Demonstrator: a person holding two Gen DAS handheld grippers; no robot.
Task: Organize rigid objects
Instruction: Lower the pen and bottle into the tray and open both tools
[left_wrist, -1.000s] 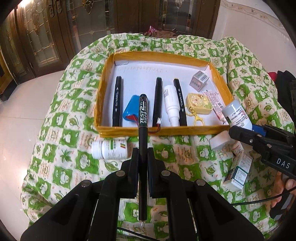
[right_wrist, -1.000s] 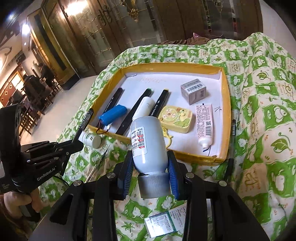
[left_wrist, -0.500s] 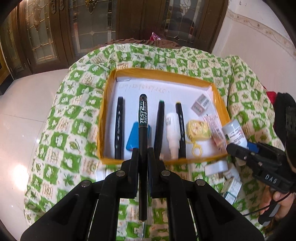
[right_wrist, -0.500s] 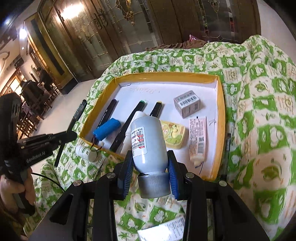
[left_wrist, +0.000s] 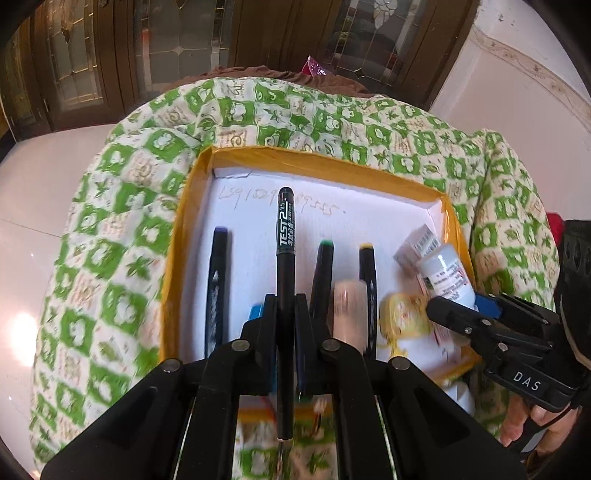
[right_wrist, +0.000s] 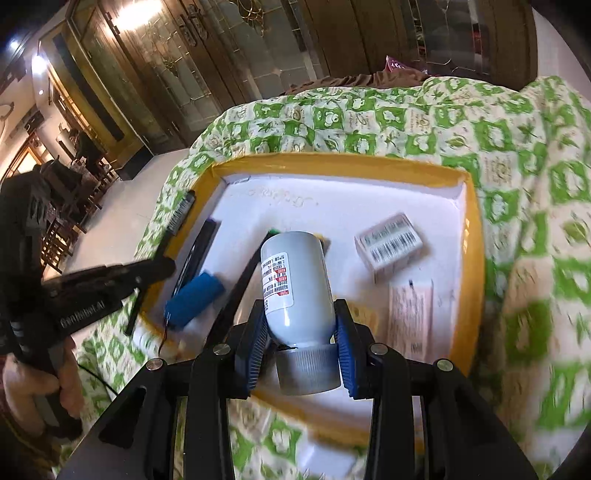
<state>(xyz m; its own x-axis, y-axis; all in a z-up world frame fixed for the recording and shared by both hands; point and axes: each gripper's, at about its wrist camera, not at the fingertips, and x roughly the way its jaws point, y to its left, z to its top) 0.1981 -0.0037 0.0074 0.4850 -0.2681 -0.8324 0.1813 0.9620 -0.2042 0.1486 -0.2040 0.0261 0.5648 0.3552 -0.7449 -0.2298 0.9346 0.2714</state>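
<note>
— Black is what we see first: our left gripper (left_wrist: 285, 321) is clamped on a black pen (left_wrist: 285, 266), which points forward along the fingers above the white floor of the yellow-edged tray (left_wrist: 184, 236).

— And our right gripper (right_wrist: 300, 332)?

— Its blue pads (right_wrist: 345, 354) squeeze a grey-white bottle (right_wrist: 295, 284) just above its ribbed cap, base pointing forward. We hold it over the near side of the tray (right_wrist: 474, 236).

— What lies in the tray?

— From the left wrist we make out three dark markers: one at the left (left_wrist: 216, 288), a green-tipped one (left_wrist: 322, 277) and a yellow-tipped one (left_wrist: 368, 280). A blue battery pack (right_wrist: 195, 299) with thin wires rests near the front edge, a small barcoded box (right_wrist: 389, 245) sits toward the right, and a flat white tube (right_wrist: 410, 314) lies nearer us, beside that box. A yellow keychain (left_wrist: 404, 317) shows, blurred, next to the markers.

— Underneath?

— A green and cream checked cloth (left_wrist: 110, 258) covers the table, and the tray sits on it.
</note>
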